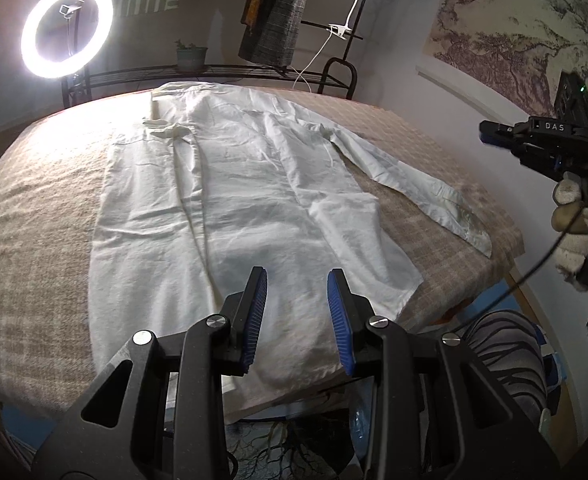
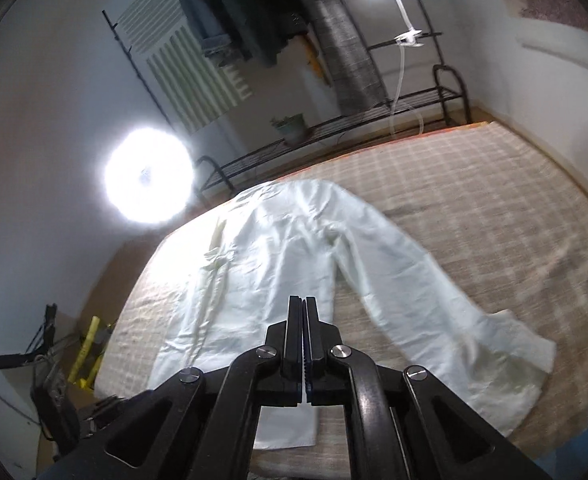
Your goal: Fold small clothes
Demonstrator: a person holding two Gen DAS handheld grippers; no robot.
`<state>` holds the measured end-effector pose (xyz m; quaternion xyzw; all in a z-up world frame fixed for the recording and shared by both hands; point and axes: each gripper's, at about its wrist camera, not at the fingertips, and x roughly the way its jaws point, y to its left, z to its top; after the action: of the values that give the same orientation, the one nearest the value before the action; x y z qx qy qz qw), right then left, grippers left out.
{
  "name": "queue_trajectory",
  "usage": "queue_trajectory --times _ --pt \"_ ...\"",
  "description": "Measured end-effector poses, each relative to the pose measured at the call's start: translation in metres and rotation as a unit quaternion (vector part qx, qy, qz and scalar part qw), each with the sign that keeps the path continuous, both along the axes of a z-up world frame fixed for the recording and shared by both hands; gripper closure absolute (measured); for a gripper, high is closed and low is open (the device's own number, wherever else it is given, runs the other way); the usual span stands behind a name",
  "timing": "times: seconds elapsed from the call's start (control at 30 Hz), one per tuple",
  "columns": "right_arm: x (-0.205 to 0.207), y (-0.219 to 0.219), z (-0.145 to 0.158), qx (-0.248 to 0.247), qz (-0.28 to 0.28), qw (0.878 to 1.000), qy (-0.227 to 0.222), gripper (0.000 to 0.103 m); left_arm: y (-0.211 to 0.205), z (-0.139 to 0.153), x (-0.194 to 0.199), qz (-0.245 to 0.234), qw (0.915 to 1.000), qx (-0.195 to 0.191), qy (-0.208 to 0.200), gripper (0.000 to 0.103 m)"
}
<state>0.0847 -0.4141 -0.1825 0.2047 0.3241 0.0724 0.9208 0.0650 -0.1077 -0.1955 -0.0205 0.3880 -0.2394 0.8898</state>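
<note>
At the far left a ring light (image 1: 67, 29) shines across the worktop (image 1: 26, 216), which is covered in a beige checked cloth, probably so the pale fabric reads clearly against it. Spread flat on that cloth lies the white shirt (image 1: 230, 200), collar end toward the far edge and hem toward the near edge, its body smoothed out. The sleeve on the left appears already turned in over the body, judging by the long crease running down that side. Over the hem hangs the left gripper (image 1: 296, 320), its blue-padded jaws apart with nothing between them, pointing down at the cloth as if waiting its turn or ready to pin the hem. Further right, the shirt's other sleeve (image 1: 422, 196) stretches out diagonally toward the right edge of the worktop, cuff near the corner, not yet folded; this looks like the next part to bring in. At the far right the right gripper (image 1: 490, 134), held in a gloved hand (image 1: 578, 220), sits raised off the worktop and clear of the shirt. Its own camera shows its jaws together and holding nothing, so it would have to open before it could take the cuff.
</note>
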Motion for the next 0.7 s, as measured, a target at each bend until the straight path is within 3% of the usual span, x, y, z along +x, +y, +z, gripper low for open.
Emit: queue_trajectory --times 0.07,0.1,0.23,0.5,0.6,0.67,0.7 --pt "-0.004 -0.021 -0.006 0.01 -0.022 1.0 0.013 0.063 0.003 -0.003 0.001 0.003 1.0 -0.002 0.006 0.071" --pt "-0.007 -0.034 -0.011 0.008 -0.044 0.999 0.022 0.06 0.005 -0.006 0.001 0.007 0.9999 -0.004 0.011 0.071" --pt "-0.015 -0.091 -0.04 0.008 -0.111 0.991 0.07 0.06 0.007 -0.012 0.003 0.012 0.9996 -0.012 0.022 0.071" --pt "-0.029 -0.18 -0.122 0.07 -0.226 0.959 0.158 0.052 -0.004 -0.018 0.004 0.0 0.9997 0.0 0.026 0.071" --pt "-0.027 -0.185 -0.139 0.093 -0.222 0.957 0.162 0.052 -0.007 -0.021 0.007 0.0 0.9995 0.003 0.031 0.071" --pt "-0.023 -0.179 -0.138 0.07 -0.215 0.962 0.156 0.052 -0.009 -0.023 0.008 -0.001 0.9995 0.004 0.033 0.071" --pt "-0.018 -0.175 -0.139 0.055 -0.206 0.964 0.157 0.061 -0.01 -0.024 0.008 -0.002 0.9994 0.005 0.033 0.071"
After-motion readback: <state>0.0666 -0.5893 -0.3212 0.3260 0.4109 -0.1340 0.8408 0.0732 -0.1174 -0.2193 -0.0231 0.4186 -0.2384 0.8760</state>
